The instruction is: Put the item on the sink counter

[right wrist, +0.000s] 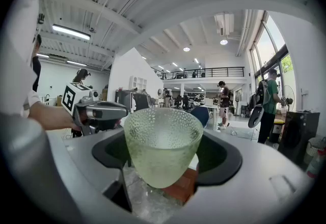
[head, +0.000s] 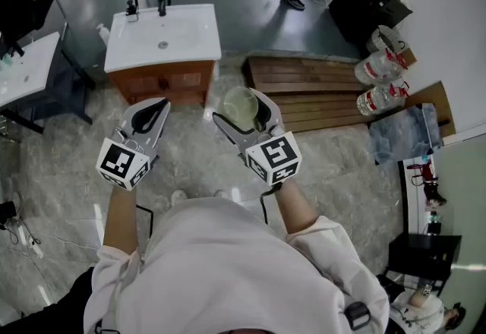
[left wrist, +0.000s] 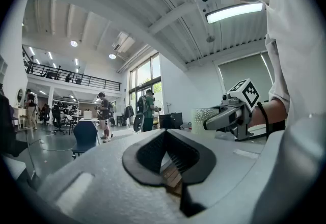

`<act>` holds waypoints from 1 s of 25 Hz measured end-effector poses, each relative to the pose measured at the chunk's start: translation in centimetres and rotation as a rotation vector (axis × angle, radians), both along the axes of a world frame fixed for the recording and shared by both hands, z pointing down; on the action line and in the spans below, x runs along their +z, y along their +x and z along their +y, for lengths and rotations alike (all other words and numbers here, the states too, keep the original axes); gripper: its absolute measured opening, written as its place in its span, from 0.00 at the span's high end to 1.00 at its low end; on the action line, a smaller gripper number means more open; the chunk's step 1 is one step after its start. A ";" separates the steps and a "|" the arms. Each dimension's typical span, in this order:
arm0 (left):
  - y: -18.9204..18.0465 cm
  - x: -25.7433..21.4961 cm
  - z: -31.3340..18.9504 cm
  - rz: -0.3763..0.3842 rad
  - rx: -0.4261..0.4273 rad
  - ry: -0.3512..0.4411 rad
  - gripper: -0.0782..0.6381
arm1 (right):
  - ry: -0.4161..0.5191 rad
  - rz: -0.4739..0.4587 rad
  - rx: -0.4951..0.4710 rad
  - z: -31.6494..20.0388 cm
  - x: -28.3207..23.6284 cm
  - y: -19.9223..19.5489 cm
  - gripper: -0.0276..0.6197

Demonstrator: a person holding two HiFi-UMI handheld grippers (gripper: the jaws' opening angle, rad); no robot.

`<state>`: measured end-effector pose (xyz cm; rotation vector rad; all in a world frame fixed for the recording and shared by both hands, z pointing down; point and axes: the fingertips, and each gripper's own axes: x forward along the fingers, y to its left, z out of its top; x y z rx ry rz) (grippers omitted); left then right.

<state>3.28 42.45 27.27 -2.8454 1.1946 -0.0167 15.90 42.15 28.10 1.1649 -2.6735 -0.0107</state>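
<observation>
1. Right tool (head: 243,114) is spread wide around the textured glass cup (right wrist: 162,141), gripping it upright in mid-air over the floor.
2. Left tool (head: 149,114): jaws together at the tips, nothing in it.
3. Sink surface (head: 194,40) is ahead, well apart from the cup.
4. Judged: pickup done; carry, set-down and release on the sink surface remain.

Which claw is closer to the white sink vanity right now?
Left. The left claw hangs just before the sink vanity; the right claw, gripping a glass cup, sits off its right side.
</observation>
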 end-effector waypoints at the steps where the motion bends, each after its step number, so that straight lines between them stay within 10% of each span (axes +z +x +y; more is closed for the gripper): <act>1: 0.0 -0.1 0.1 -0.001 0.000 -0.001 0.88 | 0.000 0.000 0.000 0.1 0.0 0.0 0.37; 25: 0.3 0.1 0.1 -0.008 0.017 0.005 0.88 | 0.004 -0.030 0.002 0.2 -0.2 -0.2 0.36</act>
